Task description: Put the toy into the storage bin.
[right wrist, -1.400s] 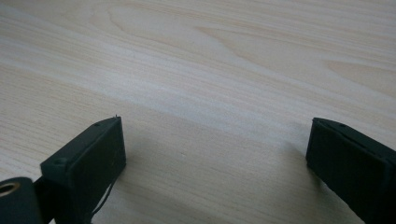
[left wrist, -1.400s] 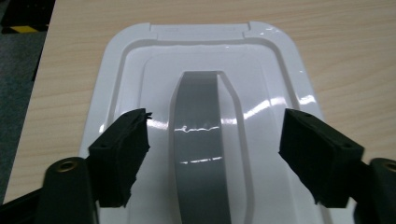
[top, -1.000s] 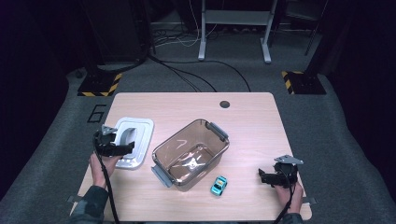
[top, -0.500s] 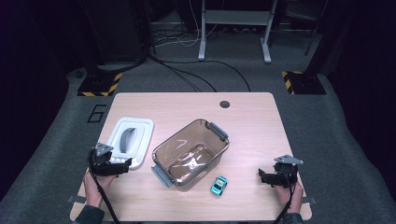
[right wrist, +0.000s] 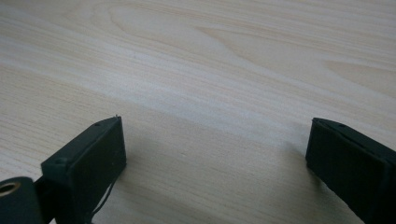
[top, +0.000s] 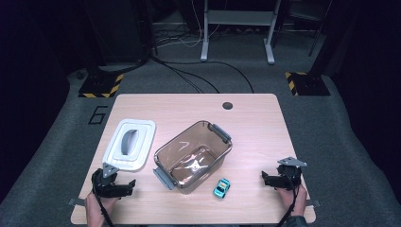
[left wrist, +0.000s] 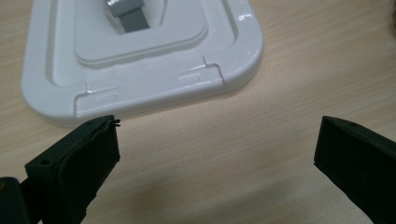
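A clear brown plastic tub (top: 193, 155) with grey handles stands empty at the table's middle. Its white lid (top: 131, 144) with a grey handle lies flat to the tub's left; the lid (left wrist: 140, 56) fills the top of the left gripper view. A small turquoise toy car (top: 221, 187) sits on the wood just in front of the tub's right corner. My left gripper (top: 128, 184) rests low at the front left, just below the lid, open and empty (left wrist: 215, 158). My right gripper (top: 265, 178) lies at the front right, open over bare wood (right wrist: 215, 158), well right of the car.
The wooden table (top: 255, 127) has a round cable hole (top: 227, 105) near its far edge. Grey carpet surrounds it, with cables, black stand bases with yellow hazard stripes (top: 100, 85) and a metal frame (top: 236, 28) beyond.
My left gripper has drawn back from over the lid toward the front edge of the table, leaving the lid lying flat. The right gripper has stayed put.
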`<state>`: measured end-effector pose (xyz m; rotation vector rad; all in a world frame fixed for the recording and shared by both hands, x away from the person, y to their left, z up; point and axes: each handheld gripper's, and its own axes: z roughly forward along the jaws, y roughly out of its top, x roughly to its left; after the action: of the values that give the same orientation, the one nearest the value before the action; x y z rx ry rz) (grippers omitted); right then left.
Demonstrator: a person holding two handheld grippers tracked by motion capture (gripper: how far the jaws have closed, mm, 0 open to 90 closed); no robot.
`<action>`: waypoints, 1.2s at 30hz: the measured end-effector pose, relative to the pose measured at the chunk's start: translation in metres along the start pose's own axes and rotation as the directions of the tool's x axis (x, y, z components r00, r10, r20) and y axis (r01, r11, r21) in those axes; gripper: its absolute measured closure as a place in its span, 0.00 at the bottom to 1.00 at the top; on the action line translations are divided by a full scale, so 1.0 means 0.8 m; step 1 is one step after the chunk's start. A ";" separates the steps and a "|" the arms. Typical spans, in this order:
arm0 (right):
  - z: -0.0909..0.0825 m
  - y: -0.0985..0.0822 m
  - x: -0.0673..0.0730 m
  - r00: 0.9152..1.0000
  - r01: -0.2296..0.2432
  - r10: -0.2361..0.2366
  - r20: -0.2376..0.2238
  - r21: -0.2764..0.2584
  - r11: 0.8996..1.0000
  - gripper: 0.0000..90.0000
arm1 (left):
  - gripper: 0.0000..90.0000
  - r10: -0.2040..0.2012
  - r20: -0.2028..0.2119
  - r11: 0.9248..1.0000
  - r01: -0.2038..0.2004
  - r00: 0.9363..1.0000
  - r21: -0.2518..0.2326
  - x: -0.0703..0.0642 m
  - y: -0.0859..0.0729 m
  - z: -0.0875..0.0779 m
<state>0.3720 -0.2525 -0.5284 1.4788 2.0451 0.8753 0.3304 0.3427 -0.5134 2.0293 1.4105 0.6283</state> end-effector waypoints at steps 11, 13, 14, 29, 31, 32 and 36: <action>0.000 0.000 0.001 1.000 0.005 -0.005 -0.008 0.001 1.000 0.04 | 0.00 -0.047 0.031 0.998 0.048 0.998 -0.043 0.001 -0.020 0.014; 0.001 0.000 0.003 1.000 -0.004 0.004 -0.003 -0.001 1.000 0.03 | 0.00 -0.046 0.034 0.998 0.047 0.998 -0.041 0.002 -0.020 0.014; 0.000 0.000 0.003 1.000 0.006 -0.006 -0.009 0.001 1.000 0.03 | 0.00 -0.046 0.035 0.998 0.047 0.998 -0.041 0.002 -0.020 0.014; 0.002 0.005 0.002 1.000 -0.003 0.004 -0.006 0.038 0.999 0.00 | 0.00 -0.021 0.046 0.999 0.022 0.999 -0.026 0.004 -0.017 0.015; 0.002 0.007 0.001 1.000 -0.001 0.002 -0.006 0.048 0.999 0.00 | 0.00 -0.024 0.043 0.999 0.026 0.999 -0.037 0.004 -0.017 0.017; 0.001 0.007 0.001 1.000 -0.009 0.010 -0.005 0.045 0.999 0.00 | 0.00 -0.034 0.044 0.999 0.035 0.998 -0.040 0.003 -0.017 0.017; -0.007 0.006 0.009 0.997 -0.052 0.054 -0.052 0.039 0.998 0.00 | 0.00 -0.024 0.044 0.999 0.025 0.999 -0.031 0.004 -0.016 0.016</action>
<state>0.3685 -0.2460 -0.5210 1.5516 2.0797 0.9109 0.3311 0.3465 -0.5314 1.9868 1.3897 0.5884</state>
